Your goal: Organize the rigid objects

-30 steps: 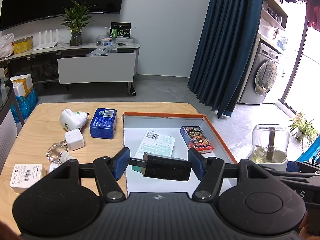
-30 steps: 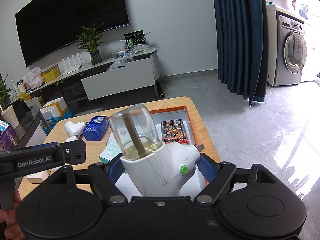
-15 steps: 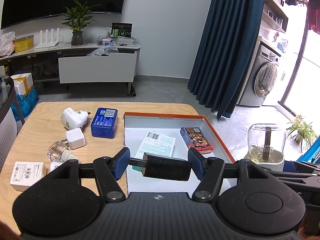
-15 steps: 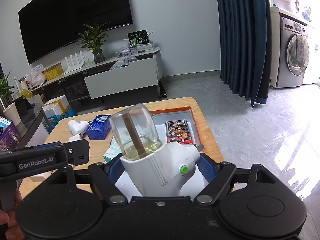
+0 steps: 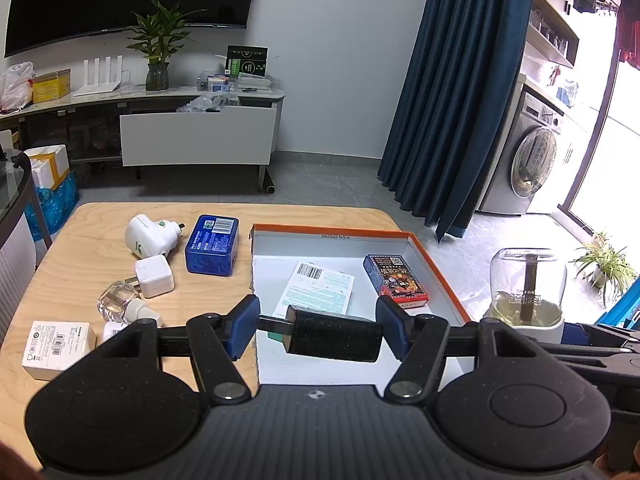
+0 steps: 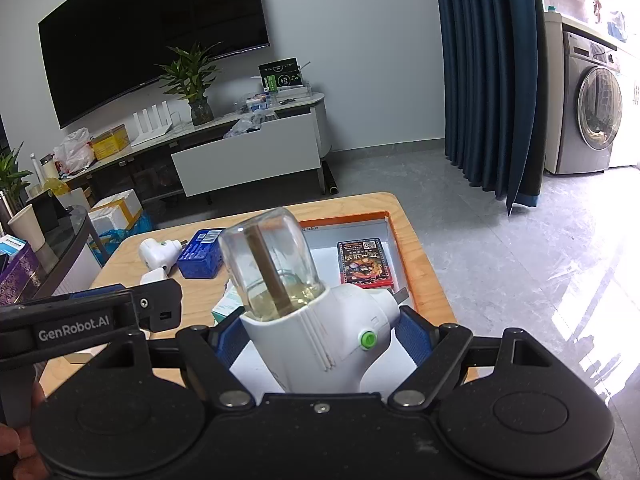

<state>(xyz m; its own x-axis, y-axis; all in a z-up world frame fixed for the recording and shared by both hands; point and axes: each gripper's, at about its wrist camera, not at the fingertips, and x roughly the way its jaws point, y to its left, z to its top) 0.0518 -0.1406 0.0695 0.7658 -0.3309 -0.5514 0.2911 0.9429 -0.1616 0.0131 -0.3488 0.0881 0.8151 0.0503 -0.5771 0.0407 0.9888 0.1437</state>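
Note:
My left gripper (image 5: 318,330) is shut on a black cylinder with a thin stem (image 5: 334,338), held above the near part of the orange-rimmed white tray (image 5: 436,268). My right gripper (image 6: 320,334) is shut on a white plug-in vaporizer with a clear liquid bottle (image 6: 316,312), held above the tray's near right side; it also shows in the left wrist view (image 5: 528,292). In the tray lie a card box (image 5: 395,279) and a white leaflet (image 5: 316,292).
On the wooden table (image 5: 100,240) left of the tray lie a white plug-in device (image 5: 150,236), a blue tin (image 5: 212,244), a white charger (image 5: 154,282), a clear bottle (image 5: 120,304) and a small white box (image 5: 58,344). A TV cabinet stands beyond.
Both grippers have drifted slightly with their loads, keeping their grip. The table objects have not moved.

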